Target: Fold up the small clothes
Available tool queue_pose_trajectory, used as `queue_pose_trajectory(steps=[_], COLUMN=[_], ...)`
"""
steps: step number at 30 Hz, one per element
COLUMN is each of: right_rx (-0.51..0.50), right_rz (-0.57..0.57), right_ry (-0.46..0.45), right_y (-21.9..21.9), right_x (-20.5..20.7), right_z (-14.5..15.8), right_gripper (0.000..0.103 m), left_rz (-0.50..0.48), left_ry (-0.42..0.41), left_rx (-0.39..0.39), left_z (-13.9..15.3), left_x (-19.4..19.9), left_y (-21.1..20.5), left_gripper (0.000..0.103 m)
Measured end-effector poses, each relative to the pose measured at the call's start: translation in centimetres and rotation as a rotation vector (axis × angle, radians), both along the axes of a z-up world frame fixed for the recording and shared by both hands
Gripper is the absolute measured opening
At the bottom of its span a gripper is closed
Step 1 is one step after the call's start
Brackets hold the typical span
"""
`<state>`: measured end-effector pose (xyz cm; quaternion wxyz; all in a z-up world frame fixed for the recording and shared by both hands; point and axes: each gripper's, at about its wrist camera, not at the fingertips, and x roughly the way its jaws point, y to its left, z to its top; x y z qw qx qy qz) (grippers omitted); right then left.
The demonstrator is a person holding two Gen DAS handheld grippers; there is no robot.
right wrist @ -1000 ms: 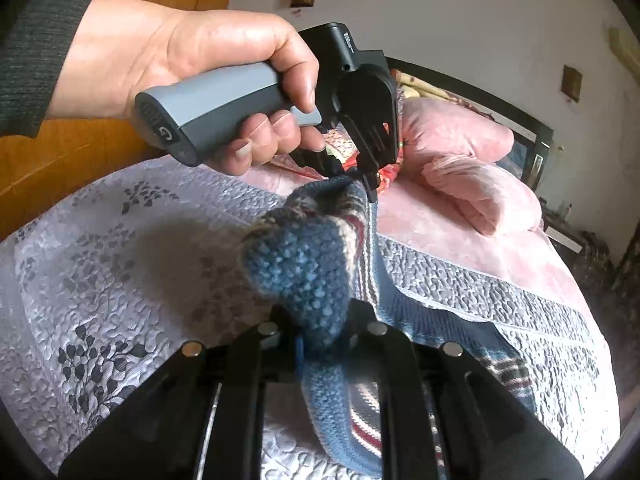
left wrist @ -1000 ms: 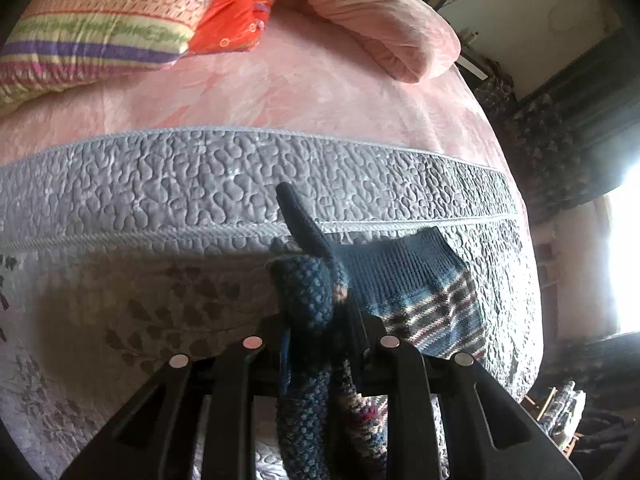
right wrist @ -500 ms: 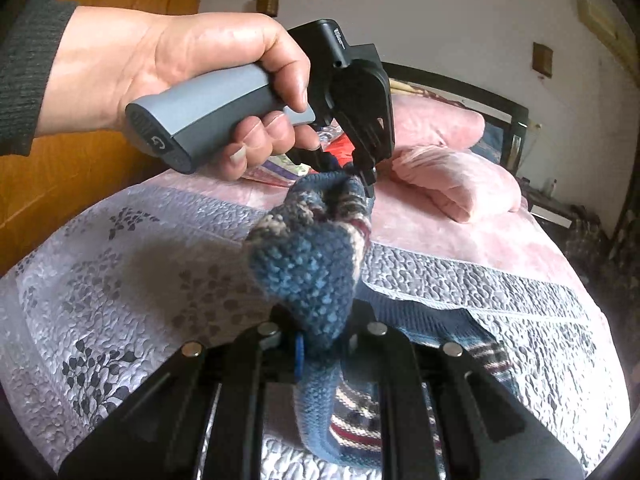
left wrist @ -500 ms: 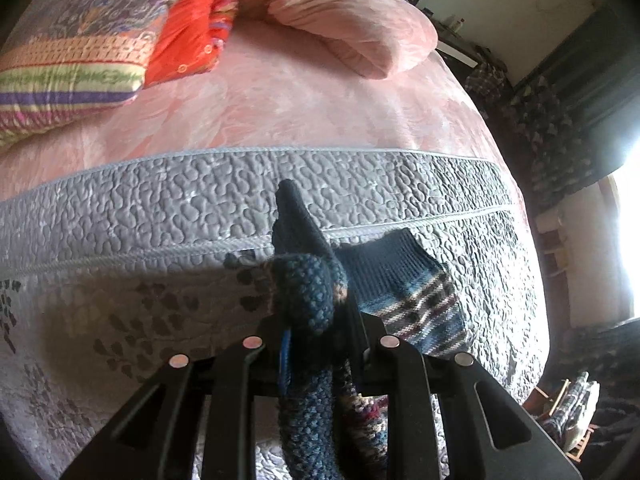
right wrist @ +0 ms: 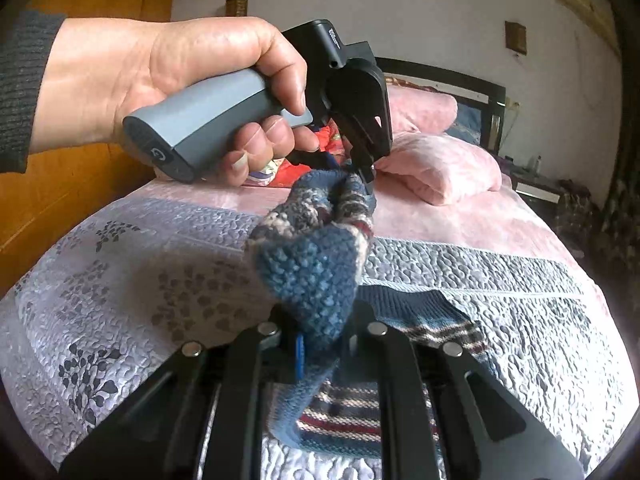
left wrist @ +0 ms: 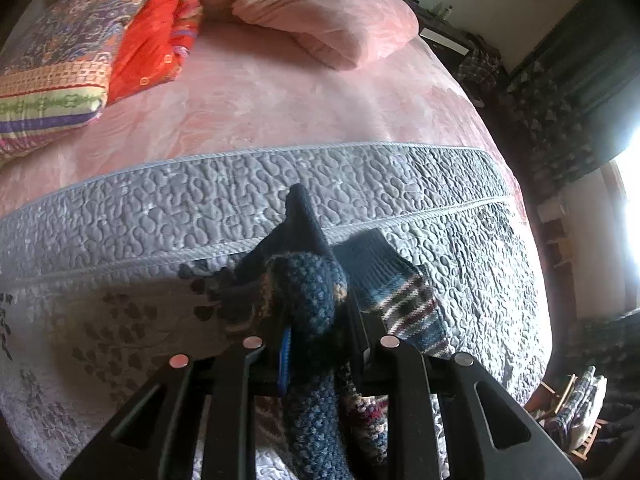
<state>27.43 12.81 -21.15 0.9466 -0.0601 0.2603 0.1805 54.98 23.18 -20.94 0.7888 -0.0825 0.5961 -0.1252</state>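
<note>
Sock (right wrist: 316, 276): knitted, blue-flecked with cream, dark red and navy stripes, held up off the quilt (right wrist: 120, 280) at two points, the rest trailing down onto the quilt, where the ribbed navy cuff (left wrist: 372, 260) and striped leg (left wrist: 412, 312) lie flat. Left gripper (right wrist: 366, 172): black body with grey handle, held in a hand (right wrist: 180, 80) above the quilt, tips pointing down, fingers pressed together on a bunched fold of the sock; in its own view the knit bulges up between the two fingers (left wrist: 248, 360) and hangs down past them. Right gripper (right wrist: 324, 340): nearer the quilt's front edge, fingers pinching a thick rounded fold of the same sock, with a blue tag (right wrist: 299, 354) showing beside the left finger. Sleeve (right wrist: 24, 88): dark grey knit, at the wrist of the hand. Quilt: grey-lilac, stippled stitching with dark leaf prints and a corded border band, covering the near part of the bed. Blanket (left wrist: 280, 96): pink, plush, beyond the quilt's border. Pillow (left wrist: 332, 24): pink, folded, on the blanket, far from the quilt. Cushion (left wrist: 52, 68): patterned in bands of purple, green and yellow, with a red-orange cloth (left wrist: 152, 40) against it, beyond the quilt towards the headboard (right wrist: 440, 80).
</note>
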Motion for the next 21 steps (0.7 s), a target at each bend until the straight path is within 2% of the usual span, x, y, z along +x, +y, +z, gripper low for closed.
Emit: queue_pose_trajectory(steps=[21], right_rx=[0.054], right_rz=[-0.100], right_ry=[0.079], right_y=[-7.7], right_x=[1.5], right_z=[-3.8], right_gripper=[0.011], left_rz=[-0.019], left_ry=[0.034], left_rx=[0.045], left_z=[-4.5], left_x=[1.7], left_y=[-8.9], left_gripper=[0.022])
